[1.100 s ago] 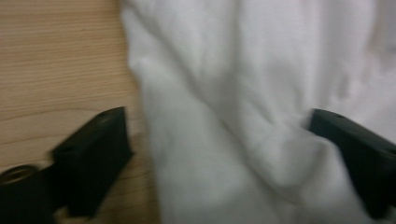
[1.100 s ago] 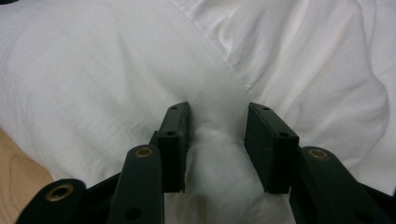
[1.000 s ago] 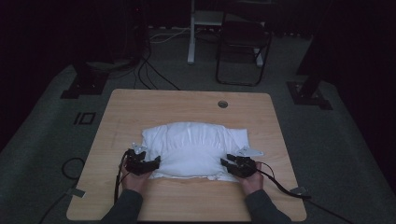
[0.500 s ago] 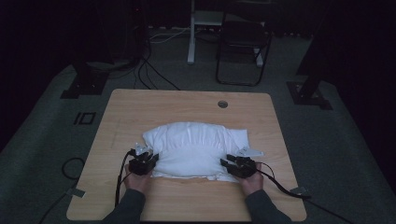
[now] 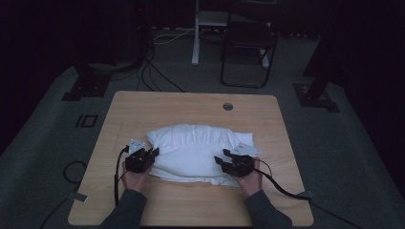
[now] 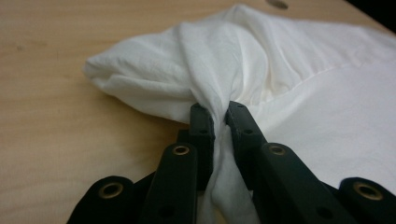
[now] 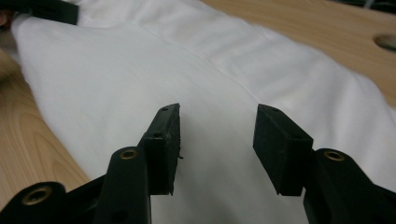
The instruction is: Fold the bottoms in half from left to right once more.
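A folded white cotton cloth (image 5: 198, 151) lies in the middle of the light wooden bench (image 5: 143, 109), nearer the near edge. The left gripper (image 6: 219, 116) at the cloth's left end has just closed — its jaws pinch a gathered ridge of fabric. The right gripper (image 7: 215, 140) hovers over the right end, its jaws just opening — spread, nothing between them.

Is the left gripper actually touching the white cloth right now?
Touching. The left gripper view shows the left gripper with its jaws pinched on a bunched fold of the white cloth.
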Action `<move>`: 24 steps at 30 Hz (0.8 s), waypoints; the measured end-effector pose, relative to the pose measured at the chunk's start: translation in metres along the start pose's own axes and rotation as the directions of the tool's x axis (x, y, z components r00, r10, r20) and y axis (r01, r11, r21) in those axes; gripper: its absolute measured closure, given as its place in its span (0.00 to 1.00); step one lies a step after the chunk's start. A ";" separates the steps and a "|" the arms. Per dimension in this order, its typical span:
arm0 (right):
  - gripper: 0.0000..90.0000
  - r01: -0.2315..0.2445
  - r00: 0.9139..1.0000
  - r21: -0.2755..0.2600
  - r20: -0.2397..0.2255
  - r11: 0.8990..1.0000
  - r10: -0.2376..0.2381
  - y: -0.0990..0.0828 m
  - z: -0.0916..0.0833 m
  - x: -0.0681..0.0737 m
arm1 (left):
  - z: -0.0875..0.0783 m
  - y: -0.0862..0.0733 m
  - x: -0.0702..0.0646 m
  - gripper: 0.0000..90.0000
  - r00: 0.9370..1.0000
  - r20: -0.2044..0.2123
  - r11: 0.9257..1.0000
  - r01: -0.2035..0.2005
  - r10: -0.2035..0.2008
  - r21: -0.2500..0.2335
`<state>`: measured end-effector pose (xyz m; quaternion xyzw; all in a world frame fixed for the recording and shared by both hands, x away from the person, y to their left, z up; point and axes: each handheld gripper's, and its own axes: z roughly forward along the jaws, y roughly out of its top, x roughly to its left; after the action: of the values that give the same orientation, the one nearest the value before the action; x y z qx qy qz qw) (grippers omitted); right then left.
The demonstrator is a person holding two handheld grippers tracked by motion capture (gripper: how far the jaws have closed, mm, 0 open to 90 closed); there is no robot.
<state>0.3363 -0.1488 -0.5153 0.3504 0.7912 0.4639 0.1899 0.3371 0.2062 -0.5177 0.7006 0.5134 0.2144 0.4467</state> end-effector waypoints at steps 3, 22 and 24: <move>0.56 0.033 0.999 0.017 -0.011 0.999 -0.032 0.010 0.017 0.012 | -0.004 0.007 -0.001 0.92 1.000 0.012 1.000 0.002 -0.002 -0.024; 0.61 0.035 0.999 0.120 0.031 0.992 -0.039 -0.007 0.071 0.036 | -0.020 0.054 -0.038 0.92 0.991 0.080 0.987 -0.099 0.110 -0.128; 0.61 0.013 1.000 0.109 0.026 0.994 -0.016 -0.007 0.073 0.038 | -0.021 0.056 -0.042 0.92 0.989 0.084 0.985 -0.111 0.123 -0.134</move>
<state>0.3534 -0.0799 -0.5570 0.3608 0.8152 0.4139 0.1843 0.3347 0.1729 -0.4529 0.7083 0.4353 0.2407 0.5008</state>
